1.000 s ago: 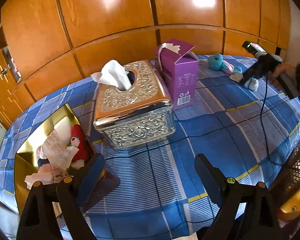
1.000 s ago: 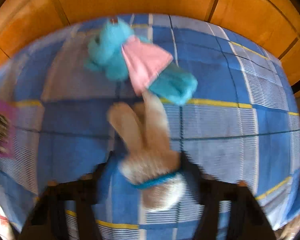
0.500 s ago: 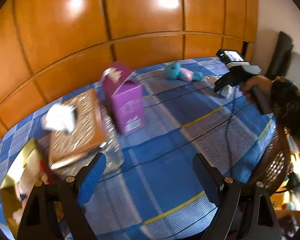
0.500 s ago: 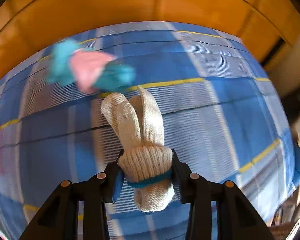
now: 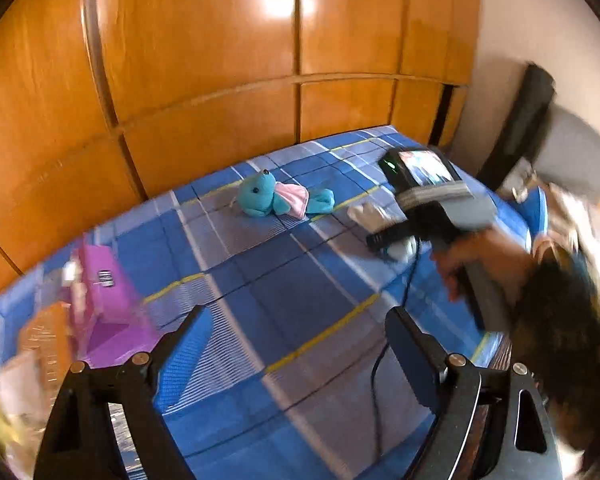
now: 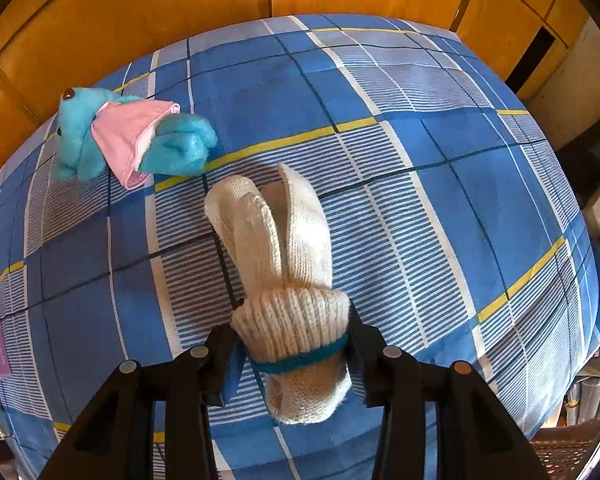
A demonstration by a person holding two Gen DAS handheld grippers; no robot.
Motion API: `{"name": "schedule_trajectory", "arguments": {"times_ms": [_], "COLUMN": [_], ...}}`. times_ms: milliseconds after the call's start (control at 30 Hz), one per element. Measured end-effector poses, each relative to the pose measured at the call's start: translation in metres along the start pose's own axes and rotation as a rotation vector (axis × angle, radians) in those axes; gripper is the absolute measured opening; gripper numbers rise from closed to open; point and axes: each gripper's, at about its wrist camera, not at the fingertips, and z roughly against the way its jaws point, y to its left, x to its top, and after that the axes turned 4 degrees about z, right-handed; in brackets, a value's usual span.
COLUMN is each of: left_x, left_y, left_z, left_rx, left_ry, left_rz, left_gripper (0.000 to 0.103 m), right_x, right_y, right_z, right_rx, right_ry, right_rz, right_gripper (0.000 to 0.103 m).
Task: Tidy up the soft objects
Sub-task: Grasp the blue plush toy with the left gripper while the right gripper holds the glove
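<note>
A rolled cream knitted glove (image 6: 290,320) with a teal band lies on the blue checked tablecloth (image 6: 420,208). My right gripper (image 6: 293,340) points steeply down at it. Both pads press on the cuff, and the jaws are opening slightly. In the left wrist view the same glove (image 5: 370,214) shows under the right gripper (image 5: 384,240), which a person's hand (image 5: 480,264) holds. A teal plush with a pink cloth (image 6: 100,136) lies just beyond the glove, also seen as the teal plush (image 5: 260,198) near the wall. My left gripper (image 5: 294,320) hangs open over the cloth with nothing between its fingers.
A purple carton (image 5: 104,300) stands at the left, with a blurred ornate tissue box (image 5: 44,344) beside it. Orange wooden panels (image 5: 220,80) back the table. A black cable (image 5: 380,360) trails across the cloth. A brown woven basket (image 6: 572,452) sits past the table's right edge.
The left wrist view has swung right: the tissue box and gold tray slid out at the left, and the plush and right gripper came nearer. The right gripper rolled and gripped the glove's cuff.
</note>
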Motion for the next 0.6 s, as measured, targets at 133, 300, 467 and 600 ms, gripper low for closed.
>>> {"name": "schedule_trajectory", "arguments": {"times_ms": [133,300,467,600], "left_x": [0.028,0.053,0.08,0.098], "left_y": [0.014,0.026,0.035,0.04], "left_z": [-0.045,-0.094,-0.143,-0.183], "left_rx": [-0.01,0.009,0.018,0.033], "left_ry": [0.059,0.099,0.136,0.167], "left_rz": [0.142,0.256,0.355,0.429], "left_gripper": [0.088,0.086,0.088,0.088], "right_x": [0.001,0.004,0.003,0.003], "right_y": [-0.005,-0.009,-0.004,-0.002], "right_z": [-0.001,-0.001,-0.002,-0.002], "right_rx": [0.001,0.006,0.001,-0.001], "right_ry": [0.001,0.005,0.008,0.01], "right_rz": [0.0,-0.001,0.005,0.006], "right_gripper": [0.043,0.043,0.045,0.046]}}
